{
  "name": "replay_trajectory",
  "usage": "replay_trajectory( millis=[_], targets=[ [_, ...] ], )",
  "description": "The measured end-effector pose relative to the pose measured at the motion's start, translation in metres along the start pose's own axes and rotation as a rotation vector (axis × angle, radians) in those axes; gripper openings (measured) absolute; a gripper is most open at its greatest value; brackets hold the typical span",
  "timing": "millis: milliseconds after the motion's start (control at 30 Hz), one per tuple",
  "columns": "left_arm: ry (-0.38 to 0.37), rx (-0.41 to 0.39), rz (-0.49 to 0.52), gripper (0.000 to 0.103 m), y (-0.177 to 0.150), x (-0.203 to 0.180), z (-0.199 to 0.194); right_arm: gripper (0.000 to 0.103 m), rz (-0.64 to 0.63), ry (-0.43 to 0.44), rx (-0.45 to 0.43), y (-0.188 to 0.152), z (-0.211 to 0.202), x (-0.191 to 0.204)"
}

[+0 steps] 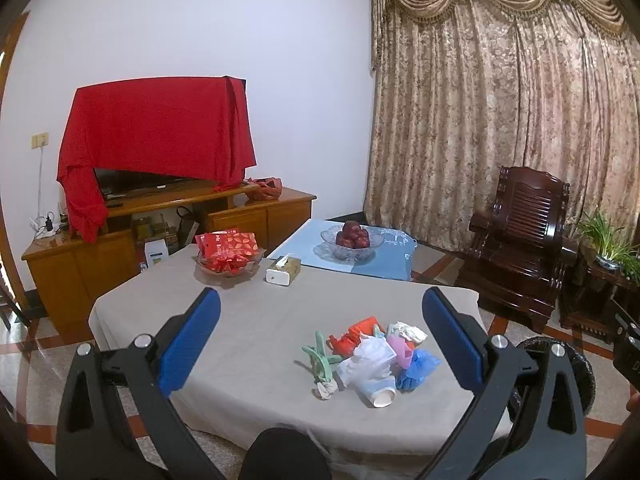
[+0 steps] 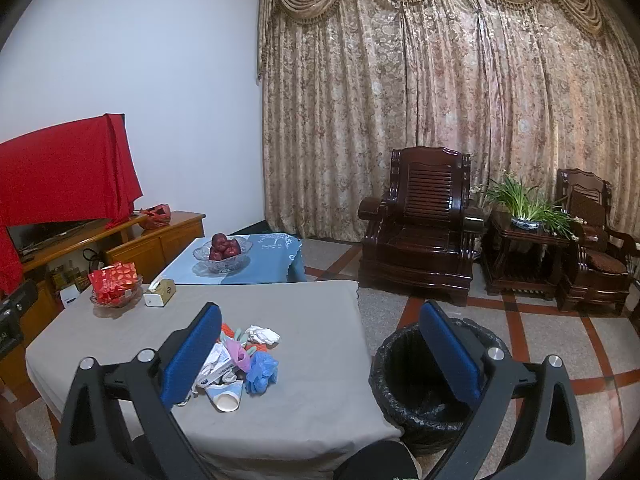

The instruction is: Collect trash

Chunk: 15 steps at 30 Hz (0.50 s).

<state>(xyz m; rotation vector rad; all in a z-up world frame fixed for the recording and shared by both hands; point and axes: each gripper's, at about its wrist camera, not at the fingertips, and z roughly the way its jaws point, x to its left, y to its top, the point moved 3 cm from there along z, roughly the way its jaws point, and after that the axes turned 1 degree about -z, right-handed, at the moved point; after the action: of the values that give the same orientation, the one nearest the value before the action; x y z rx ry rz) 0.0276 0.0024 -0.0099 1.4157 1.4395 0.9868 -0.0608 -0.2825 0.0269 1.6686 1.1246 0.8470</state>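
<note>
A heap of trash [image 1: 370, 356] lies on the grey-clothed table [image 1: 260, 320]: a paper cup [image 1: 380, 394], a blue crumpled glove [image 1: 418, 368], an orange wrapper [image 1: 356, 332], green strips [image 1: 320, 356] and white tissue [image 1: 408, 332]. My left gripper [image 1: 320, 328] hovers open above the table's near side, the heap between its blue pads [image 1: 190, 344]. In the right wrist view the same trash heap [image 2: 240, 360] sits by the left pad. My right gripper [image 2: 320, 344] is open and holds nothing. A black-lined bin [image 2: 436, 380] stands on the floor right of the table [image 2: 312, 320].
At the table's far end stand a glass dish of red packets [image 1: 228, 252] and a tissue box [image 1: 284, 270]. Beyond lies a blue-clothed table with a bowl of apples [image 1: 352, 242]. A dark wooden armchair [image 2: 420, 232], a plant stand [image 2: 524, 240] and a TV cabinet [image 1: 160, 232] ring the room.
</note>
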Motion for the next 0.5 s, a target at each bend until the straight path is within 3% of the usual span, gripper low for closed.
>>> replay_trajectory(
  millis=[500],
  targets=[
    [0.008,-0.003,0.001,0.098,-0.0001,-0.0008,-0.0001,0.097,0.001,-0.002,0.001,-0.0003,0.0003,-0.0002]
  ],
)
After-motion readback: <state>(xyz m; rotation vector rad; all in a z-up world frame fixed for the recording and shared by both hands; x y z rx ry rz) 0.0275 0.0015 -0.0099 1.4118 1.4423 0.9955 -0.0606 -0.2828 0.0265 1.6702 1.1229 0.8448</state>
